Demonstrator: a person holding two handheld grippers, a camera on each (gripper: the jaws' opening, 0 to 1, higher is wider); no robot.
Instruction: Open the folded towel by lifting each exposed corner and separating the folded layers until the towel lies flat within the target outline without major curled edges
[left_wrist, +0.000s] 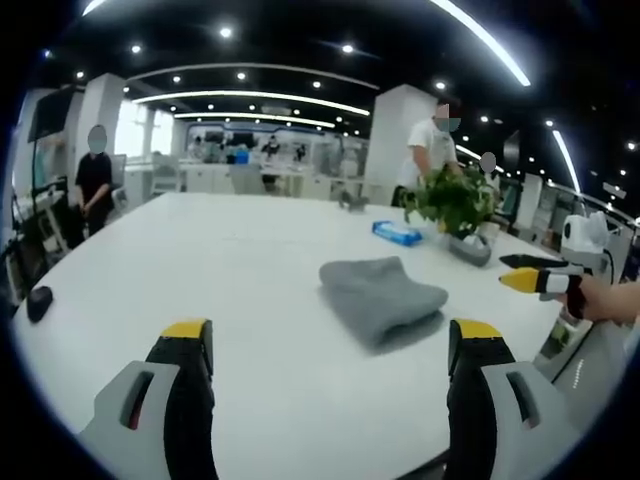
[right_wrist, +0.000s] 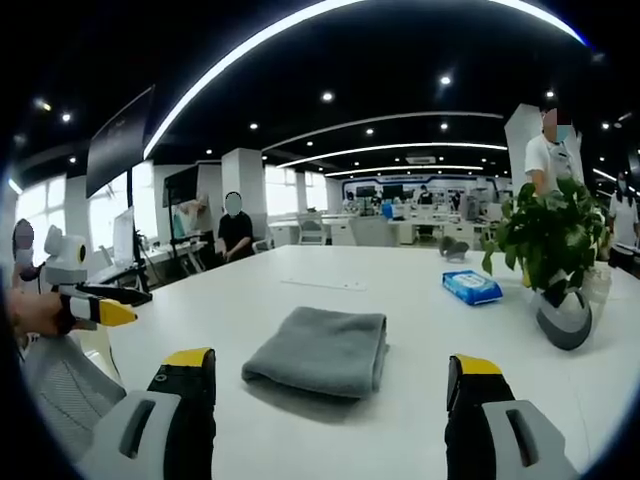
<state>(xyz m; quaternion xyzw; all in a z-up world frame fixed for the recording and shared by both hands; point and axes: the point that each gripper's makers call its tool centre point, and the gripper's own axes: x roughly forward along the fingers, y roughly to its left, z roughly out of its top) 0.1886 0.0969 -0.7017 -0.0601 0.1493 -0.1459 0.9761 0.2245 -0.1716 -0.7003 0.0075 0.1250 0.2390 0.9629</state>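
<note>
Folded grey towel (right_wrist: 318, 352) flat on table (right_wrist: 420, 330), long axis sideways.

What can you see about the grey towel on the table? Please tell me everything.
The grey towel looks like soft, thick cloth. It is still folded into a compact rectangle of several layers, with the rounded fold edges showing along one side. It lies flat on the white table, apart from the blue packet and the potted plant. Neither tool touches it; both are open and empty.
</note>
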